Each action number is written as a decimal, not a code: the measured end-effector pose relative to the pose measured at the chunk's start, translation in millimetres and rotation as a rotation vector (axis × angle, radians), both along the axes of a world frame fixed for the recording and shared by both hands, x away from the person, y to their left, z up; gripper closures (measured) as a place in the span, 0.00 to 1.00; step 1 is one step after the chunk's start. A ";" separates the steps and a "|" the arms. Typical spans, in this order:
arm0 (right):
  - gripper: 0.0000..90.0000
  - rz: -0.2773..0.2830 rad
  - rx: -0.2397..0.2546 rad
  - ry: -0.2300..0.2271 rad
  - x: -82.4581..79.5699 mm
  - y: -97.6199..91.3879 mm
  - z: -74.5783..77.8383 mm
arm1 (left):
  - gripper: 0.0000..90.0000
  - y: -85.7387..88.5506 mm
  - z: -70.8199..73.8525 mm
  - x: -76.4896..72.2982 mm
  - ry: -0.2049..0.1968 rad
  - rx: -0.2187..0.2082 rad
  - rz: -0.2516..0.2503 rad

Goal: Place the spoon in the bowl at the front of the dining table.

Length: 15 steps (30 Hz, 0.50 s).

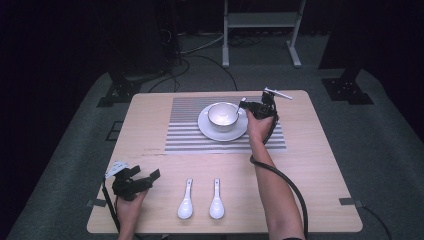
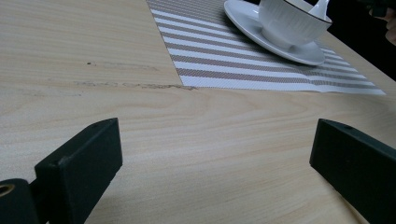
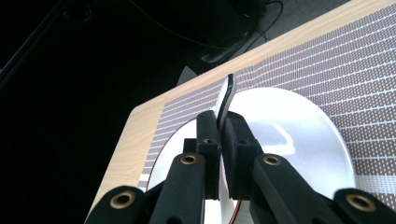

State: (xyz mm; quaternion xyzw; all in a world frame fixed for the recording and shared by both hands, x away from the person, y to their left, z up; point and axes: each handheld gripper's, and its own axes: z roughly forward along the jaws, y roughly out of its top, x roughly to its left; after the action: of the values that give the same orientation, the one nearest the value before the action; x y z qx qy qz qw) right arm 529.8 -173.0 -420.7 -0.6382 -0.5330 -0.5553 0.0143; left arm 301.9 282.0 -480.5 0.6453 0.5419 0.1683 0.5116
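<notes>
A white bowl point(image 1: 223, 116) stands on a white saucer point(image 1: 206, 129) on the striped placemat point(image 1: 185, 135). My right gripper point(image 1: 248, 106) hovers at the bowl's right rim, shut on the handle of a white spoon point(image 1: 240, 107) whose tip dips into the bowl. In the right gripper view the jaws point(image 3: 220, 123) pinch the spoon point(image 3: 226, 93) edge-on above the bowl point(image 3: 289, 121). My left gripper point(image 1: 150, 177) rests open at the front left, its jaws point(image 2: 215, 140) wide over bare wood. From there the bowl point(image 2: 289, 23) and saucer point(image 2: 247, 21) lie far ahead.
Two white spoons point(image 1: 185, 200) point(image 1: 216, 199) lie side by side near the front edge, handles pointing away. A scuff mark point(image 2: 135, 85) sits beside the placemat's point(image 2: 210, 56) near corner. Beyond the table are dark floor, cables and a stand base point(image 1: 260, 30).
</notes>
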 end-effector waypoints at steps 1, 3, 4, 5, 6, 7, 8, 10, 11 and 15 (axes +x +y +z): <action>0.95 0.007 -0.003 0.004 0.2 0.7 -1.0 | 0.01 0.0 0.0 0.0 0.000 0.000 0.000; 0.95 0.021 -0.016 0.004 0.1 2.0 -3.0 | 0.01 0.0 0.0 0.0 0.001 -0.002 0.001; 0.95 0.025 -0.014 0.008 -0.2 2.6 -3.5 | 0.01 0.1 -0.1 0.0 0.001 -0.002 0.001; 0.95 0.029 -0.013 0.009 -0.5 2.7 -4.3 | 0.01 0.1 0.0 -0.1 0.001 -0.002 0.001; 0.95 0.031 -0.017 0.004 -0.6 2.7 -5.3 | 0.01 0.2 0.0 -0.2 0.001 -0.003 0.001; 0.95 0.035 -0.016 0.007 -0.8 2.9 -5.6 | 0.01 0.2 0.0 -0.2 0.000 -0.004 0.002; 0.95 0.040 -0.018 0.010 -0.9 3.0 -6.1 | 0.01 0.2 0.0 -0.2 0.000 -0.004 0.002; 0.95 0.047 -0.023 0.009 -1.5 2.8 -7.2 | 0.01 0.4 0.0 -0.2 0.002 -0.003 0.001; 0.95 0.053 -0.029 0.007 -1.5 2.9 -7.9 | 0.01 0.5 0.0 -0.2 0.002 -0.004 0.001; 0.95 0.064 -0.034 0.010 -2.1 1.3 -9.8 | 0.01 0.5 0.0 -0.3 0.002 -0.005 0.002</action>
State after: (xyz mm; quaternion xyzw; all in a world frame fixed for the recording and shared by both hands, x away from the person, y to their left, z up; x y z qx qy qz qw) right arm 527.7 -171.7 -430.6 -0.6239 -0.5623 -0.5422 0.0238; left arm 301.6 282.4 -480.6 0.6436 0.5434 0.1671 0.5124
